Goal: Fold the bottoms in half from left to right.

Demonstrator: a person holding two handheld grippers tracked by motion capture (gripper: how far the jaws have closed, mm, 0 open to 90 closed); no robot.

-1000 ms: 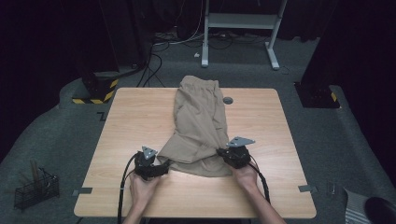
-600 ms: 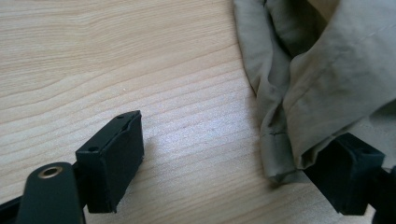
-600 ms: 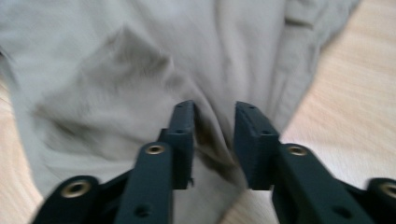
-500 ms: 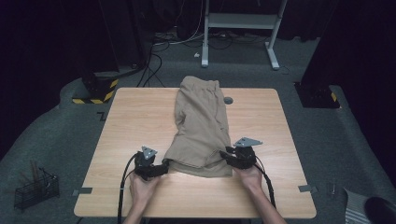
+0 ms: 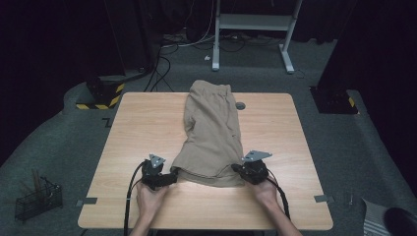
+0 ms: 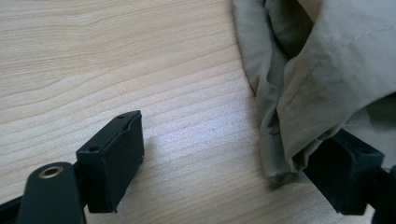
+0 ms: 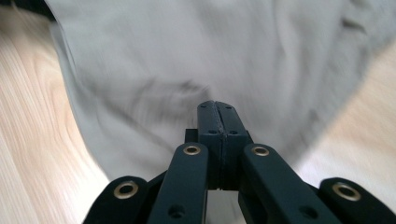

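The khaki shorts (image 5: 212, 132) are lying lengthwise down the middle of the wooden bench (image 5: 137, 123), with the waistband end far from the fingers and the hem edge nearest the person.

The left gripper (image 5: 158, 176) is sitting at the near left corner of the shorts, held by the left hand (image 5: 149, 196). In the left gripper view its fingers (image 6: 112, 163) are standing spread wide. One finger is resting on bare bench wood, well clear of the cloth. The other finger is lying under a folded hem of the shorts (image 6: 317, 79), with the fabric draping over its top. Nothing is being pinched between them.

The right gripper (image 5: 252, 171) is sitting at the near right corner of the shorts, held by the right hand (image 5: 265, 192). In the right gripper view its fingers (image 7: 209, 123) are pressed together, pad against pad, having just been closing. The shorts (image 7: 210, 60) are spreading just ahead of and around the tips. That view is blurred, so I cannot tell whether any fabric is caught at the tips.

A small dark round spot (image 5: 240, 105) is showing on the bench just beside the far right edge of the shorts, well apart from both sets of fingers.
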